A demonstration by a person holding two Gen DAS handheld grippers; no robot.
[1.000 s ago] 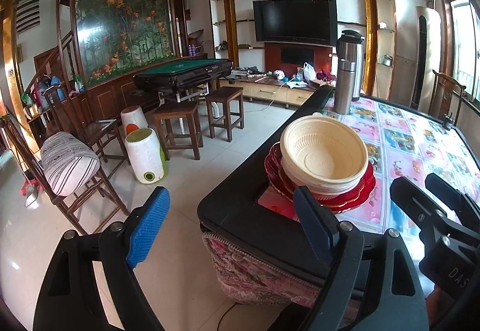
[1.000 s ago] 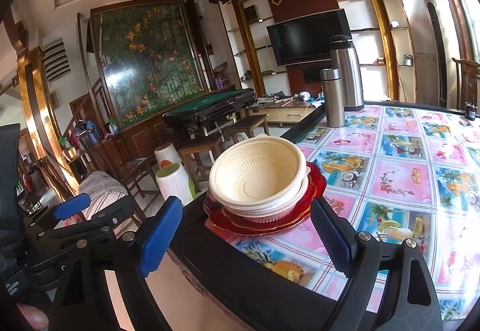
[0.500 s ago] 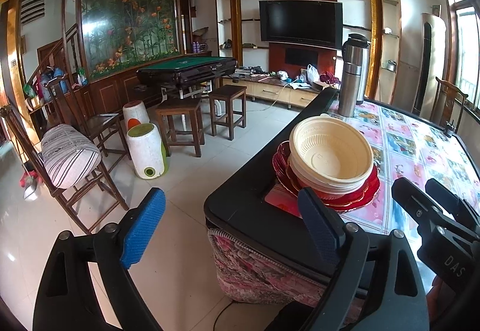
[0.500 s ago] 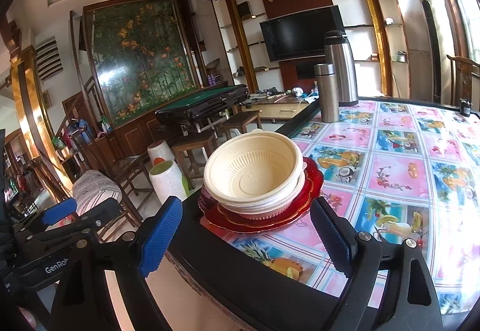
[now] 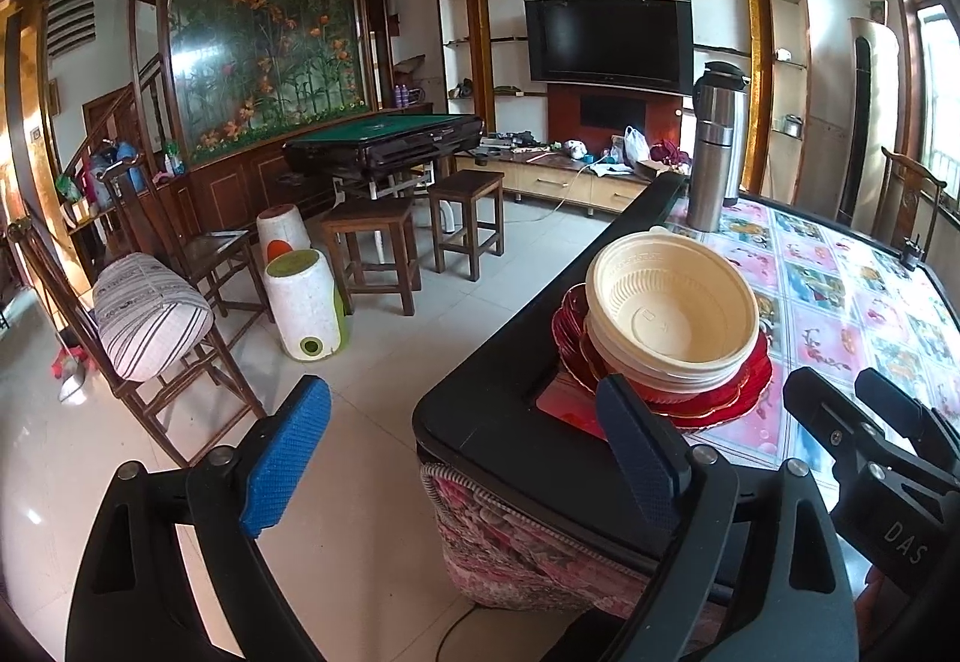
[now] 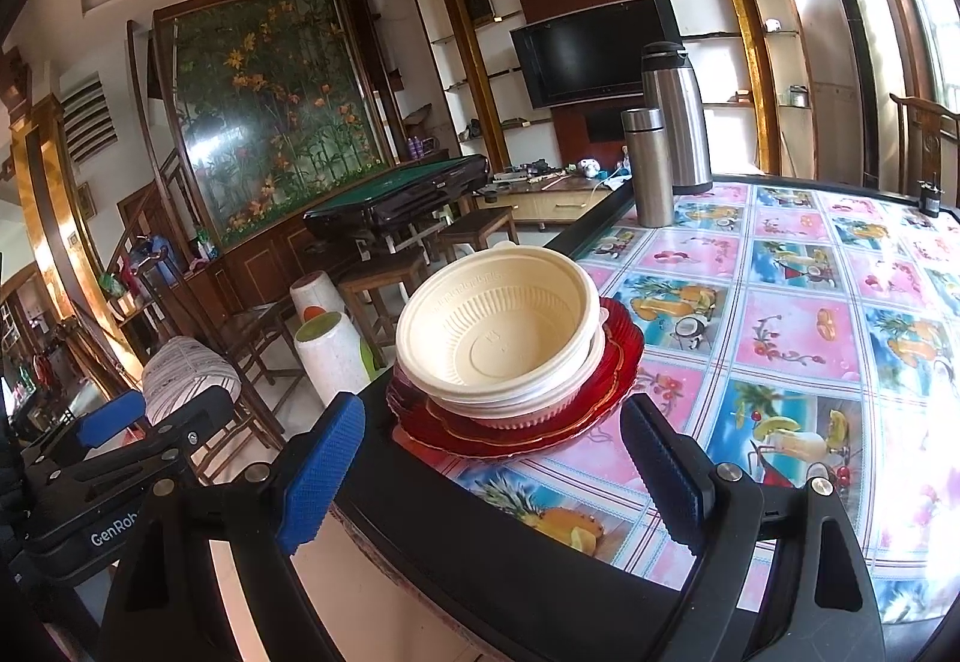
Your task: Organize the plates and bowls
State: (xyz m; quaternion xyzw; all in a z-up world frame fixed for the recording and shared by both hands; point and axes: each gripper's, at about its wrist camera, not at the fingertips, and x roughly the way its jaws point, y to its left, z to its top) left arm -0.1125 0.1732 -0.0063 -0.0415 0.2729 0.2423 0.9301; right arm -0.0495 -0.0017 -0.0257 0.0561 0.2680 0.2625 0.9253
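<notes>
ribbed cream plastic bowls (image 6: 501, 344) nest on scalloped glossy red plates (image 6: 618, 362); left gripper (image 5: 465, 458) and right gripper (image 6: 492, 458) gape wide, holding nothing.

Left gripper (image 5: 462, 458) open, empty, off table corner (image 5: 480, 422). Cream bowls (image 5: 672, 314) nested on red plates (image 5: 720, 404) at 2 o'clock. Right gripper (image 5: 870, 422) at 4.

Bright daylight enters from windows (image 5: 936, 80) on the right. Glare washes the tablecloth (image 6: 918, 482); fisheye edges bend and darken.
</notes>
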